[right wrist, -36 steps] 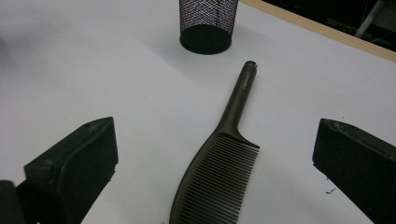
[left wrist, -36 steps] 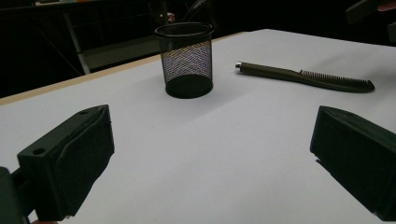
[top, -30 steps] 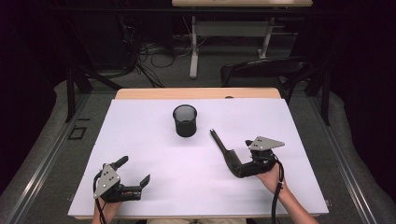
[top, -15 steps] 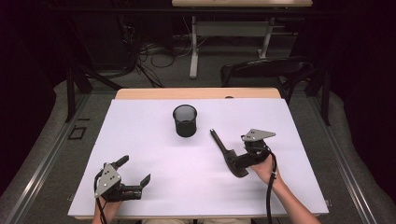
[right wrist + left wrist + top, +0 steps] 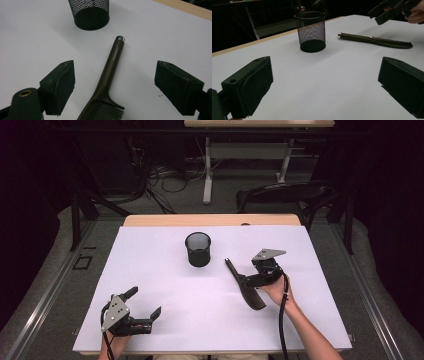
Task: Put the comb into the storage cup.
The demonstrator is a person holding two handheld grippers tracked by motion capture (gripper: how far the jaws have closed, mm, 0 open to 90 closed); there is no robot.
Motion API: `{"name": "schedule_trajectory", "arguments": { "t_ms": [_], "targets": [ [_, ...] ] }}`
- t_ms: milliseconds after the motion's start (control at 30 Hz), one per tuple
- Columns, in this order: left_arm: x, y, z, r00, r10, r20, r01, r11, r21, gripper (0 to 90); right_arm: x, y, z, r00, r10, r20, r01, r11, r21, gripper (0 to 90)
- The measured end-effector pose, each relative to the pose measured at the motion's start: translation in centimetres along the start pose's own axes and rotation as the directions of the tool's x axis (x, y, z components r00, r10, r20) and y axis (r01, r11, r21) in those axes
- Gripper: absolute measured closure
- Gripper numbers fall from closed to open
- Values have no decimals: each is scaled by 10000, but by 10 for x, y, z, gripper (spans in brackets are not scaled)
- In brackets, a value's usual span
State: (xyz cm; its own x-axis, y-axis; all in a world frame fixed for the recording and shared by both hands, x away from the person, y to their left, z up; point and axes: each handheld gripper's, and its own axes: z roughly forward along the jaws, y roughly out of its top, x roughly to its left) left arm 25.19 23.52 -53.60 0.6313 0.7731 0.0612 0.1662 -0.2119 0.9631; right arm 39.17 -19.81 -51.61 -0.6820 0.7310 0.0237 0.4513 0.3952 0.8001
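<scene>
A dark, long-handled plastic comb (image 5: 107, 82) is lying flat on the white worktop (image 5: 175, 320), just beside the black wire-mesh cup (image 5: 198, 249) and on the right gripper's side of it, its metal-capped handle tip pointed toward the cup and its toothed end turned away, so that the slim handle is offered for a sideways pinch. The right gripper (image 5: 113, 86) is held low over the comb, near the cup, with one jaw on each side of the handle where it widens into the teeth; its jaws have just been closing, but a clear gap is left on both sides, and nothing is gripped yet. This straddling placement is judged to be a line-up for a grasp at the stiffest part of the handle. The cup is stood upright, mouth open, presumably so the comb can be dropped in handle-first. The left gripper (image 5: 324, 85) is kept well apart from the cup, near the worktop's front edge, jaws spread wide and empty, apparently parked clear of the working hand.
</scene>
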Motion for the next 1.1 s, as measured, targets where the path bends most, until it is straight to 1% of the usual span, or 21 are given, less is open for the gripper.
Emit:
{"name": "schedule_trajectory", "arguments": {
  "t_ms": [33, 133, 167, 200, 233, 267, 300, 333, 367, 400, 433, 467, 567, 600, 767, 800, 867, 933, 1100],
  "targets": [
    [0, 0, 0, 10000, -18, -1, 18, 10000, -12, 0, -1, 2, 2, 10000, 74, -19, -74, 10000, 4, 189],
    [1, 0, 0, 10000, -52, 0, 52, 10000, -2, 0, -4, 7, 7, 9999, 121, 114, -122, 9998, 128, 308],
    [1, 0, 0, 10000, -68, -7, 68, 10000, 5, 0, -5, 9, 9, 9999, 148, 87, -149, 9998, 148, 362],
    [1, 0, 0, 10000, -66, -13, 66, 10000, 2, 0, -6, 10, 11, 9997, 195, 172, -199, 9995, 234, 438],
    [1, 0, 0, 10000, -58, -3, 58, 10000, -8, 0, -6, 12, 13, 9996, 169, 209, -175, 9995, 278, 482],
    [1, 0, 0, 10000, -51, -2, 51, 10000, -11, 0, -7, 13, 15, 9997, 155, 168, -161, 9992, 357, 565],
    [1, 0, 0, 10000, -42, 3, 42, 10000, -14, 0, -8, 15, 18, 9997, 91, 231, -102, 9988, 481, 679],
    [1, 0, 0, 10000, -49, 3, 49, 10000, -18, 0, -8, 16, 20, 9997, 103, 240, -115, 9987, 502, 753],
    [1, 0, 0, 10000, -40, 9, 40, 10000, -11, 0, -8, 16, 20, 9997, 103, 240, -115, 9987, 502, 753],
    [1, 0, 0, 10000, -30, 8, 30, 10000, 11, 0, -9, 17, 21, 9993, 85, 365, -106, 9983, 571, 810],
    [1, 0, 1, 10000, -14, 19, 14, 10000, 21, 0, -9, 18, 23, 9992, 61, 393, -86, 9980, 627, 871],
    [1, 0, 1, 10000, -10, 22, 10, 10000, 37, 0, -9, 19, 25, 9989, 38, 458, -67, 9980, 625, 900],
    [1, 0, 1, 10000, -8, 12, 8, 10000, 24, 0, -9, 24, 30, 9985, -24, 549, -20, 9968, 805, 900],
    [1, 0, 0, 10000, 4, 1, -4, 10000, 24, 0, -9, 26, 34, 9979, -144, 632, 85, 9956, 930, 900],
    [1, 0, 0, 10000, -35, -10, 35, 10000, 26, 0, -10, 29, 40, 9966, -291, 770, 200, 9929, 1170, 900],
    [1, 0, 0, 10000, -14, -7, 14, 10000, 32, 0, -11, 30, 44, 9961, -238, 851, 127, 9917, 1282, 900],
    [1, 0, 0, 10000, -7, -1, 7, 10000, 26, 0, -11, 30, 45, 9958, -285, 869, 174, 9919, 1256, 900],
    [1, 0, 0, 10000, 1, -5, -1, 10000, 38, 0, -12, 31, 47, 9949, -290, 968, 155, 9905, 1369, 900],
    [1, 0, 1, 10000, -22, -8, 22, 10000, 71, 0, -14, 32, 52, 9946, -259, 1003, 106, 9885, 1508, 900]
  ]
}}
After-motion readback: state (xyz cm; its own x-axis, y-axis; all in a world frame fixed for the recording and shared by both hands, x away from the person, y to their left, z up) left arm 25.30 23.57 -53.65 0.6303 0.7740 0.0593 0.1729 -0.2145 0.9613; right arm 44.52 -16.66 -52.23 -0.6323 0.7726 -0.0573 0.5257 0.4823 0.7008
